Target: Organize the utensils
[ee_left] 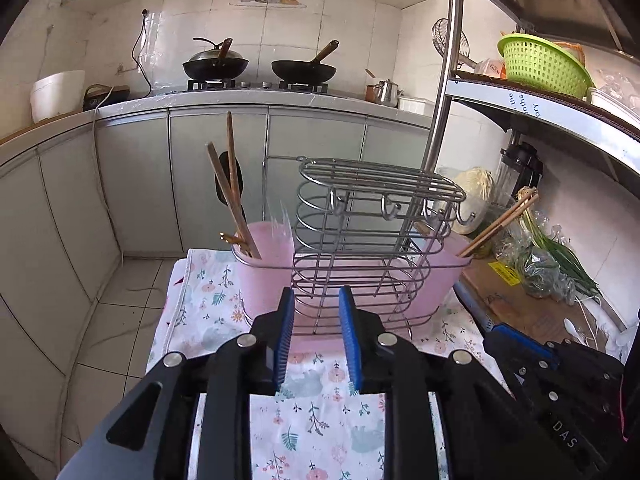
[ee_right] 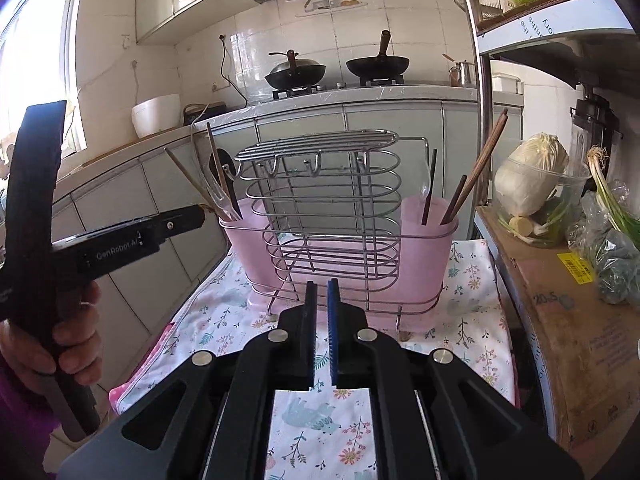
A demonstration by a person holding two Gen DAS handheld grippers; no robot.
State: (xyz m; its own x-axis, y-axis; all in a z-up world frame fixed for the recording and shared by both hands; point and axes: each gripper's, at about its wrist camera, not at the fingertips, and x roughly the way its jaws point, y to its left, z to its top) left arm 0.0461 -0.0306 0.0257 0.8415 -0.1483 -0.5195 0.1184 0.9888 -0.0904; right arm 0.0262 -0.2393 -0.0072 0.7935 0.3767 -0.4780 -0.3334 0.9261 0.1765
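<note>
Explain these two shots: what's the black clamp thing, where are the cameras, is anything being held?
No robot here: a person holds a hand-operated two-finger gripper in each hand, and each carries a fisheye camera that looks out along its fingers. One picture is from the left gripper, the other from the right gripper. In the right view you also see the person's hand gripping the left tool's handle.

Ahead, on a floral cloth, stands a wire rack with pink cups at each end that hold chopsticks and other utensils.

Nothing is held. The left jaws stand apart with only cloth showing between them; the right jaws are closed and empty.
</note>
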